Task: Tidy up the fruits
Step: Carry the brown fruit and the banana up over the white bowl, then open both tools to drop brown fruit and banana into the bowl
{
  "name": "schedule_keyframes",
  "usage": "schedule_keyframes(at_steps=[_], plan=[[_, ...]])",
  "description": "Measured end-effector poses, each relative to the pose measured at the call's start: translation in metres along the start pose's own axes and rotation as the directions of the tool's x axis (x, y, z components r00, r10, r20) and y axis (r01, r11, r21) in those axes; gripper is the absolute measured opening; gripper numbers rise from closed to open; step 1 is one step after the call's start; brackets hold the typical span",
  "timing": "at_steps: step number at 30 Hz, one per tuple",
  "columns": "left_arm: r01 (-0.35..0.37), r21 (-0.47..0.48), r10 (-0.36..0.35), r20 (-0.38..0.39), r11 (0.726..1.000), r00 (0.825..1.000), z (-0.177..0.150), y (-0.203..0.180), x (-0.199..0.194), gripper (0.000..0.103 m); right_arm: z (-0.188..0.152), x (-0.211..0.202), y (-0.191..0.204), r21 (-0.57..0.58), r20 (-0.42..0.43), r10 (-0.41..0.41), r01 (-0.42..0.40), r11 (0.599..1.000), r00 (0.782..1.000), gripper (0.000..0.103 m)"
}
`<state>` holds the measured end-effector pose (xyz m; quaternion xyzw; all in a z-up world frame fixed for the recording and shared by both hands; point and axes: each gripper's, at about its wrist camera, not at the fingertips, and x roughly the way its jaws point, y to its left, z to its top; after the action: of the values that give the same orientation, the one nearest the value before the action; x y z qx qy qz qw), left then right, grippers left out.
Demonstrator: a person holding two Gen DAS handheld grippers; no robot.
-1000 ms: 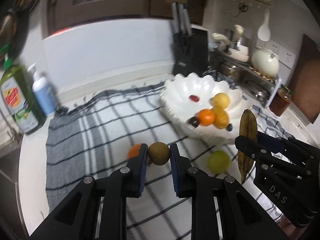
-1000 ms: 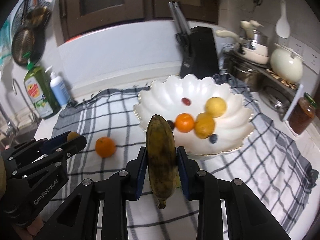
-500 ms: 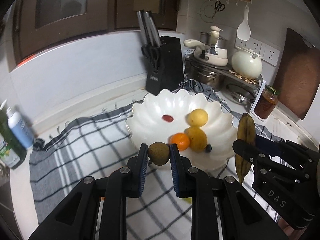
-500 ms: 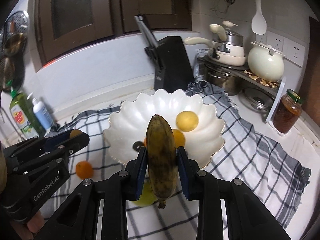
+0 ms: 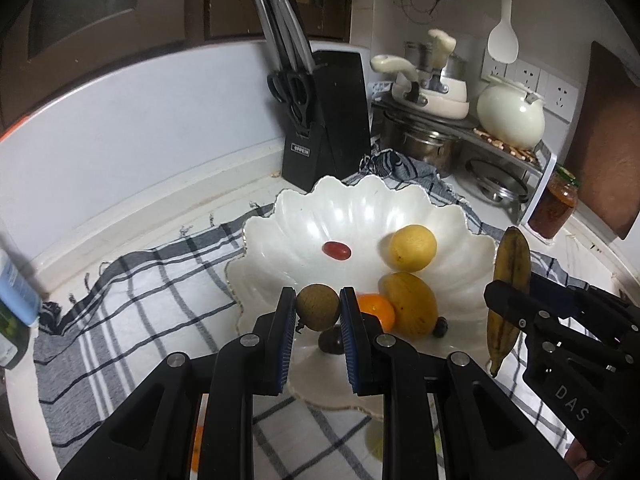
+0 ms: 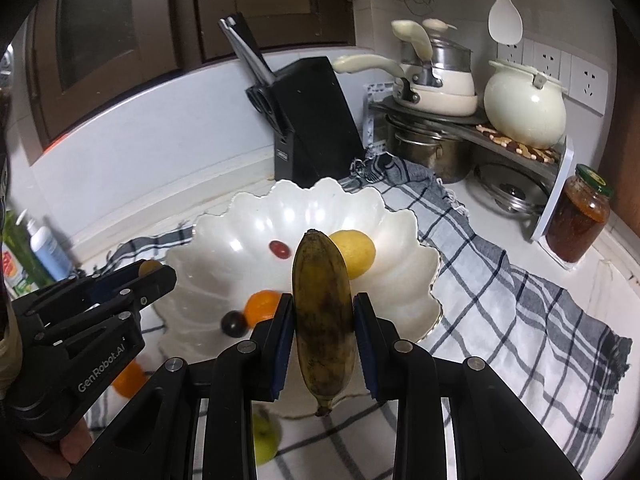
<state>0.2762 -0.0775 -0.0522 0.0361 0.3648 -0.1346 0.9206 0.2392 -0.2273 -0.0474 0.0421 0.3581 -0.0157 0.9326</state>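
Observation:
My left gripper [image 5: 318,306] is shut on a small round brown fruit [image 5: 317,306] and hangs over the near rim of the white scalloped bowl [image 5: 360,208]. My right gripper [image 6: 322,312] is shut on a dark-spotted banana [image 6: 323,320], held upright over the bowl's [image 6: 408,256] near side. In the bowl lie a red grape [image 5: 337,250], a yellow round fruit [image 5: 413,248], a yellow-brown fruit [image 5: 409,310], an orange [image 5: 376,311] and dark small fruits [image 5: 440,326]. A green fruit [image 6: 265,438] and another orange [image 6: 128,380] lie on the checked cloth [image 6: 520,300] below the grippers.
A black knife block [image 5: 324,120] stands behind the bowl. Pots and a cream kettle [image 5: 510,114] sit on a rack at the right, with a red jar [image 6: 578,220] beside it. Bottles [image 6: 44,248] stand at the far left by the wall.
Both grippers have moved toward the bowl with their fruits still held; the bowl now lies directly under them, and the loose orange and green fruit have dropped to the lower edge of view.

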Motion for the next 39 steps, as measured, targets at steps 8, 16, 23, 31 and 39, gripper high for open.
schedule_keyframes(at_steps=[8, 16, 23, 31, 39], plan=[[0.007, 0.020, -0.006, -0.044, 1.000, 0.999, -0.001, -0.008, 0.033, 0.023, -0.003, 0.024, -0.012, 0.021, -0.024, -0.006, 0.007, 1.000, 1.000, 0.031], [0.001, 0.033, 0.001, -0.075, 0.999, 0.997, -0.004, -0.012, 0.051, 0.037, -0.006, 0.041, -0.018, 0.029, -0.054, 0.000, 0.002, 1.000, 0.999, 0.031], [-0.017, 0.040, 0.020, -0.077, 0.999, 0.997, -0.005, -0.012, 0.050, 0.051, -0.005, 0.037, -0.021, 0.049, -0.041, -0.029, 0.031, 0.998, 0.999, 0.065], [-0.058, 0.027, 0.059, -0.041, 0.998, 0.997, -0.008, -0.004, 0.027, 0.075, -0.006, 0.021, -0.019, 0.065, -0.018, -0.077, 0.078, 0.995, 0.997, 0.085], [-0.091, 0.004, 0.091, -0.007, 0.996, 0.996, -0.015, 0.012, -0.009, 0.087, -0.005, -0.010, 0.000, 0.054, 0.023, -0.105, 0.104, 0.993, 0.994, 0.090]])
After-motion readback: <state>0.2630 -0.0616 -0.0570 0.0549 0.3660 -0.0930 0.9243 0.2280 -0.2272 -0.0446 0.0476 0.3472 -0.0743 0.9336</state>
